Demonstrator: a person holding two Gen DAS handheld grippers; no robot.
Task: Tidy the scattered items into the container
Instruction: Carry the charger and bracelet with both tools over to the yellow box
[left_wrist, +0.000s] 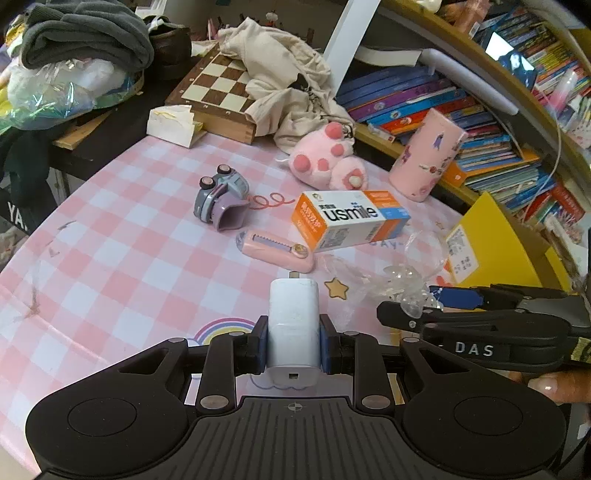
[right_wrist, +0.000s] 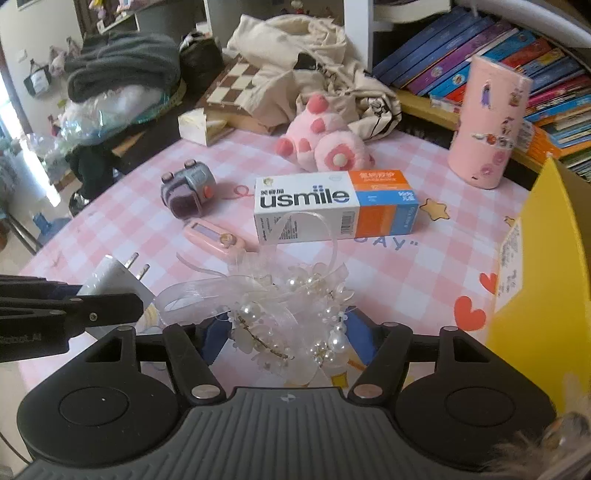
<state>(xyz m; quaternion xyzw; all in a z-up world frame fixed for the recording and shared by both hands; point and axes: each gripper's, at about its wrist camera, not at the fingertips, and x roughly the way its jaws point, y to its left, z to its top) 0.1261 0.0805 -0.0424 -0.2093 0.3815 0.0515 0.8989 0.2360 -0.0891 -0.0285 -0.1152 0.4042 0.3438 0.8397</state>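
My left gripper (left_wrist: 293, 341) is shut on a white charger plug (left_wrist: 293, 325), held just above the pink checked tablecloth (left_wrist: 129, 258); the plug also shows in the right wrist view (right_wrist: 118, 277). My right gripper (right_wrist: 284, 332) stands around a pearl and ribbon hair ornament (right_wrist: 291, 314), which lies between its open blue pads; the ornament also shows in the left wrist view (left_wrist: 406, 284). The yellow container (right_wrist: 543, 266) stands at the right. A usmile box (right_wrist: 332, 206), a pink comb case (right_wrist: 218, 240), a grey toy car (right_wrist: 188, 188) and pink plush slippers (right_wrist: 325, 144) lie on the table.
A pink sticker-covered cup (right_wrist: 487, 122) stands at the back right before shelves of books (right_wrist: 517, 48). A chessboard (left_wrist: 218, 88) under a beige cloth bag (left_wrist: 291, 85), a torn white box (left_wrist: 173, 123) and a pile of clothes (left_wrist: 85, 37) crowd the far side.
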